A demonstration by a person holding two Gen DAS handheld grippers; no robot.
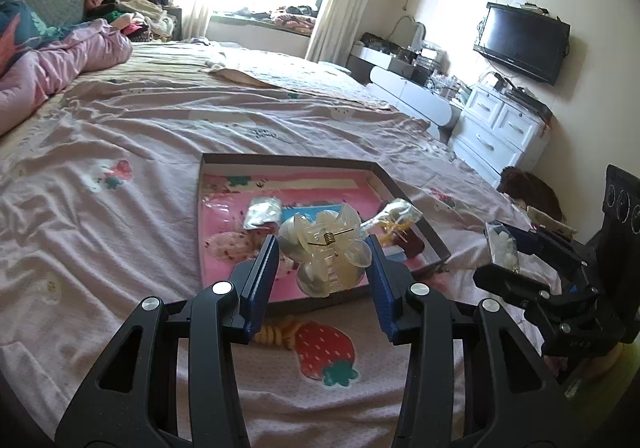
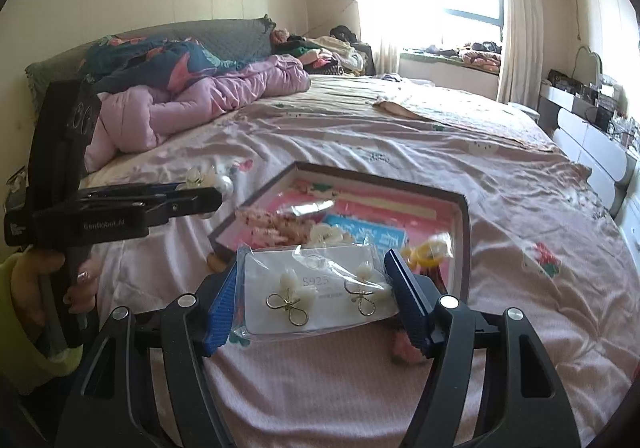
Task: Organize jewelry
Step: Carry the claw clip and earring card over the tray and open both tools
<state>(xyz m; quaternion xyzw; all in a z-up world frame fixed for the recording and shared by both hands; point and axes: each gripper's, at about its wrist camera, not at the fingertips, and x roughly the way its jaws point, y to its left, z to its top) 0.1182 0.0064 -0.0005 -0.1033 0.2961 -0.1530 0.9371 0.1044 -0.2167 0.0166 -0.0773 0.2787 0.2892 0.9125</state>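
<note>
My left gripper (image 1: 324, 248) is shut on a pale translucent claw hair clip (image 1: 324, 248) with a brass spring, held above the near edge of a brown-framed tray (image 1: 288, 159) on the bed. The tray has a pink floor and holds small plastic packets, a blue card and a yellow piece. My right gripper (image 2: 310, 288) is shut on a white earring card in a clear bag (image 2: 320, 288) bearing two gold-looped earrings, lifted in front of the tray (image 2: 464, 232). Each gripper also shows from the side in the other's view: the right gripper (image 1: 500, 248), the left gripper (image 2: 208, 188).
A yellow coil hair tie (image 1: 276, 334) lies on the strawberry-print sheet just before the tray. Pink and blue quilts (image 2: 192, 88) are heaped at the bed's head. White drawers (image 1: 500, 128), a dresser and a wall television (image 1: 520, 44) stand beyond the bed's right side. A hand in a yellow-green sleeve (image 2: 24, 312) holds the left gripper's handle.
</note>
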